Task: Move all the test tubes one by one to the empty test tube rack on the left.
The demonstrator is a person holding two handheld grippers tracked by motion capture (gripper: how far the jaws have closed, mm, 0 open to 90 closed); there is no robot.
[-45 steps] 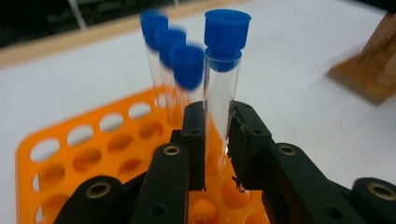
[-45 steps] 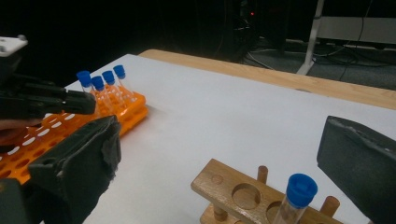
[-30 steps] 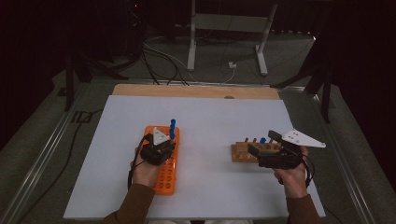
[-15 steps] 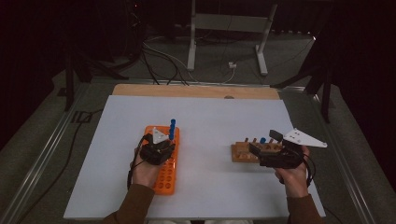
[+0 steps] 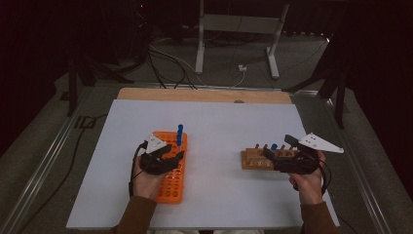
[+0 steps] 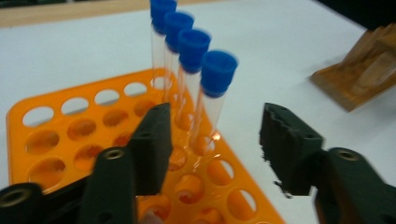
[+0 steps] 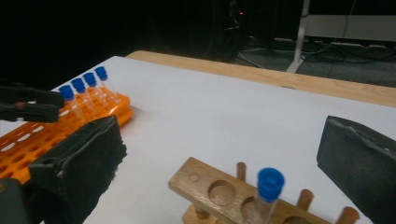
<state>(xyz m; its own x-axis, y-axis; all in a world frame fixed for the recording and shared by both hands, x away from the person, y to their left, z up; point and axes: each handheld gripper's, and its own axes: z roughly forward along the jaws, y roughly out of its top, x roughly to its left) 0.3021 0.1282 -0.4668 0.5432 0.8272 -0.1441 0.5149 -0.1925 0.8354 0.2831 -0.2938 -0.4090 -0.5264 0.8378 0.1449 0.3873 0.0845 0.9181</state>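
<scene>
Transfer of blue-capped clear plastic test tubes from the pale wooden peg rack point(image 5: 263, 159) to the orange plastic perforated rack point(image 5: 171, 168), on a white tabletop point(image 5: 219, 126). Four tubes upright in a row along one edge of the orange rack, nearest one point(image 6: 211, 98) just beyond the left gripper point(image 6: 215, 144). Left jaws just been opening, now standing apart, nothing between the pads; nearest tube seated in its hole and free of the grip, so that placement reads as done. Left gripper point(image 5: 163, 158) low over the orange rack in the high view. One blue-capped tube point(image 7: 267, 193) upright in the wooden rack, empty holes beside it. Right gripper point(image 7: 224, 163) close over that wooden rack, jaws wide apart, tube not yet clamped. In the high view, right gripper point(image 5: 282, 158) at the near end of the wooden rack. Judged: four moved, at least one left to lift out and carry across; many orange holes free.
</scene>
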